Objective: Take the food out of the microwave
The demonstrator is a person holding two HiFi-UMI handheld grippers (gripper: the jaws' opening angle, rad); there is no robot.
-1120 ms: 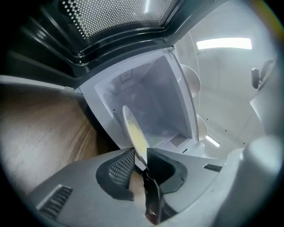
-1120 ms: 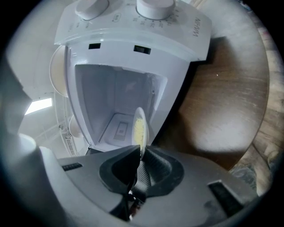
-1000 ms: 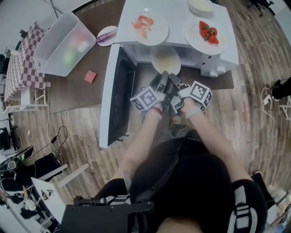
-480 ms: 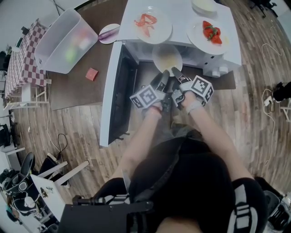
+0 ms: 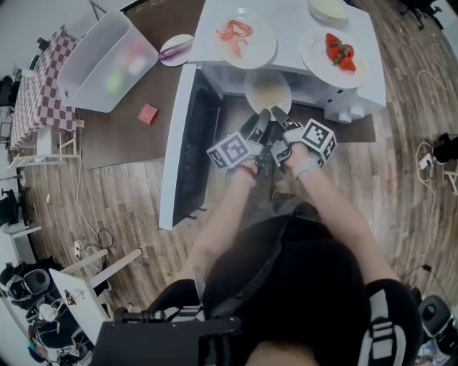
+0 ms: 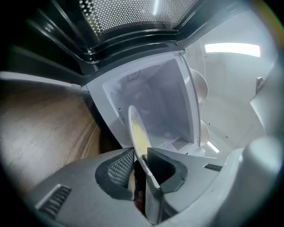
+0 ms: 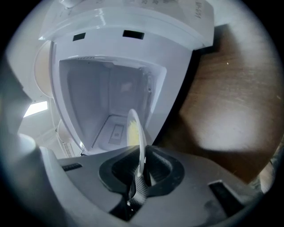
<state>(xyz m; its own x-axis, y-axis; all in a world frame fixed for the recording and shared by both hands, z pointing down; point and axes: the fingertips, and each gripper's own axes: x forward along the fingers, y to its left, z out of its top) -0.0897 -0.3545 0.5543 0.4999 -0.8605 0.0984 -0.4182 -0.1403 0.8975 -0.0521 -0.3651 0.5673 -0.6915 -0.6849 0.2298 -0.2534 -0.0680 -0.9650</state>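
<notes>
Head view: a round white plate of yellow food [image 5: 266, 89] lies flat, half out of the white microwave's [image 5: 290, 21] mouth, with the open door [image 5: 180, 143] swung left.
Left gripper view: the left gripper [image 6: 141, 156] has its jaws narrowly parted and pinching the plate's near rim.
Right gripper view: the right gripper [image 7: 141, 170], its jaws just closed further, clamps that rim too.
</notes>
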